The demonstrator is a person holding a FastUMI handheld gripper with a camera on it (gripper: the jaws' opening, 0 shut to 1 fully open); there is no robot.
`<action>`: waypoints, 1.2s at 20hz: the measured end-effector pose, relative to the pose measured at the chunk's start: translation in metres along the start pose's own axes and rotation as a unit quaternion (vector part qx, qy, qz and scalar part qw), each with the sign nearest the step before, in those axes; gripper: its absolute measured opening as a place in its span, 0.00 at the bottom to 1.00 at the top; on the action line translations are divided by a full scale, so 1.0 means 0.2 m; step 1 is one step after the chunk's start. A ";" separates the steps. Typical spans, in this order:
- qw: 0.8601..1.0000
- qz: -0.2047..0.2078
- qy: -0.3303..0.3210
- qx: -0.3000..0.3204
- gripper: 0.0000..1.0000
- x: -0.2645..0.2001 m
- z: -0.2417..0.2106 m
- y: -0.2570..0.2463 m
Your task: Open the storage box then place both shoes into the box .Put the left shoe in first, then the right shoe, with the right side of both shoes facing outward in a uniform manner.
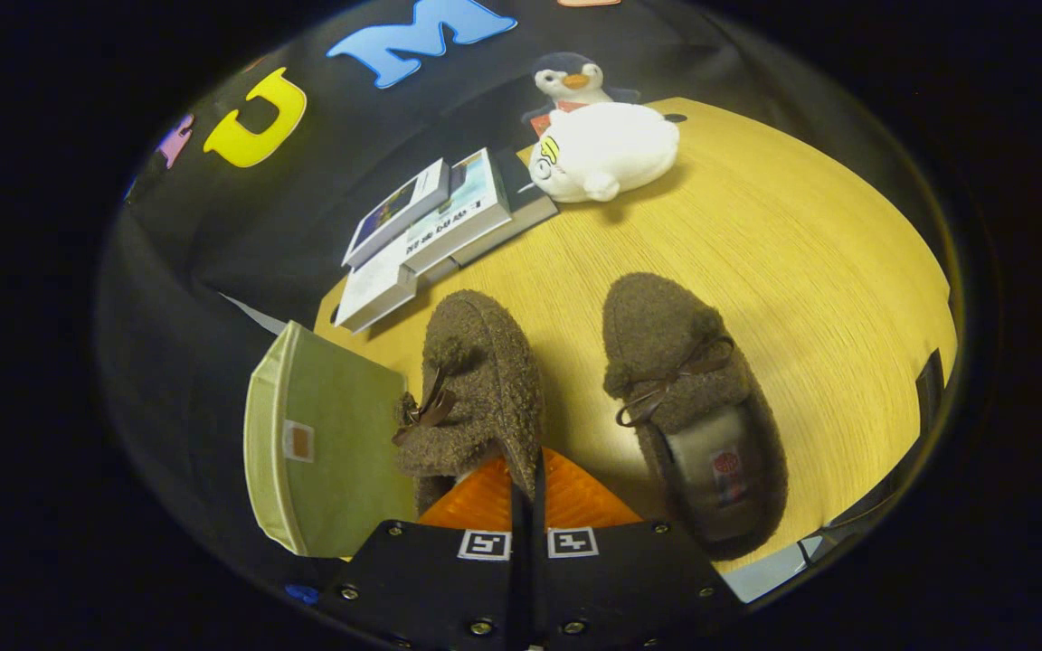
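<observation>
My gripper point(527, 495) is shut on the side wall of a brown fuzzy shoe point(485, 380), pinching its collar between both fingers. That shoe is tipped onto its side, toe pointing away, with its brown bow point(426, 411) turned toward the box. The second brown fuzzy shoe point(693, 407) rests upright on the wooden table point(801, 271) just right of my fingers, its lining and insole label showing. A green fabric storage box point(340, 452) with a small tab sits directly left of the held shoe, touching or nearly touching it. I cannot tell whether the box is open.
Beyond the shoes lies a stack of books point(435, 226) at the table's far left corner. A white plush toy point(607, 149) and a penguin plush point(573, 81) sit at the far edge. Bare tabletop stretches to the right.
</observation>
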State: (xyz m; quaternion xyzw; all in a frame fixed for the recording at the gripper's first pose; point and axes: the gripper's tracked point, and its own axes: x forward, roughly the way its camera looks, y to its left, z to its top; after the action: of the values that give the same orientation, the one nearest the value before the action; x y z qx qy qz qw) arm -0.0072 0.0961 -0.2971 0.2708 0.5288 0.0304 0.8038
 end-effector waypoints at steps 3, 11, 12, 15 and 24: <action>1.000 0.021 -0.012 -0.001 0.01 -0.09 0.05 0.15; 0.997 0.073 -0.034 -0.006 0.01 -0.20 0.10 0.58; 0.996 0.079 -0.036 -0.008 0.01 -0.21 0.10 0.64; 0.995 0.094 -0.039 -0.016 0.01 -0.18 0.09 0.81; 0.994 0.104 -0.020 -0.036 0.01 0.04 -0.09 1.16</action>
State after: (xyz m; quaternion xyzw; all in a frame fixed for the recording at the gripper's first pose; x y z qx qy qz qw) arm 0.0361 0.3039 -0.2006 0.2958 0.4798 0.1273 0.8162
